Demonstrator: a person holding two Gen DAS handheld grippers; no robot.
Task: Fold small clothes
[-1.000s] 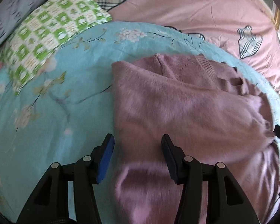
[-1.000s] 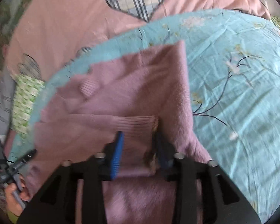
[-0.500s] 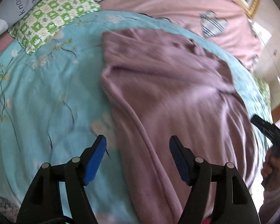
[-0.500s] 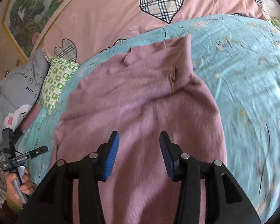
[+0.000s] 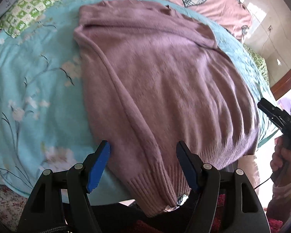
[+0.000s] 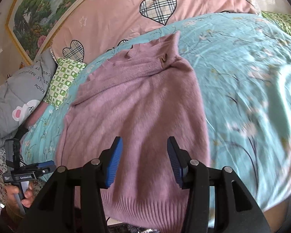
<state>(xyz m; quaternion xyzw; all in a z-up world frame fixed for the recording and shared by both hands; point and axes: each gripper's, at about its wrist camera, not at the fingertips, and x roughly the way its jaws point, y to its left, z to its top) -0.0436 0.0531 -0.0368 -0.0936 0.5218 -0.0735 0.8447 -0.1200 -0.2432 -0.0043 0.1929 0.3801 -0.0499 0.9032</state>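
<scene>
A mauve knitted sweater [image 5: 161,77] lies on a light-blue floral sheet [image 5: 35,89], sleeves folded in over the body, its ribbed hem hanging over the near edge. It also shows in the right wrist view [image 6: 137,116]. My left gripper [image 5: 143,155] is open and empty above the hem's left part. My right gripper [image 6: 144,155] is open and empty above the hem's middle. The right gripper shows at the right edge of the left wrist view [image 5: 275,114]; the left gripper shows at the lower left of the right wrist view [image 6: 29,171].
A green checked pillow [image 5: 31,5] and a grey quilt [image 6: 15,99] lie at the far left. A pink duvet with plaid hearts [image 6: 145,9] lies behind the sheet. A framed picture [image 6: 40,13] hangs beyond. The bed edge runs just below the hem.
The right gripper let go of the folded sleeve and opened. Both grippers drew back toward the near edge, so the whole sweater and its hem came into view.
</scene>
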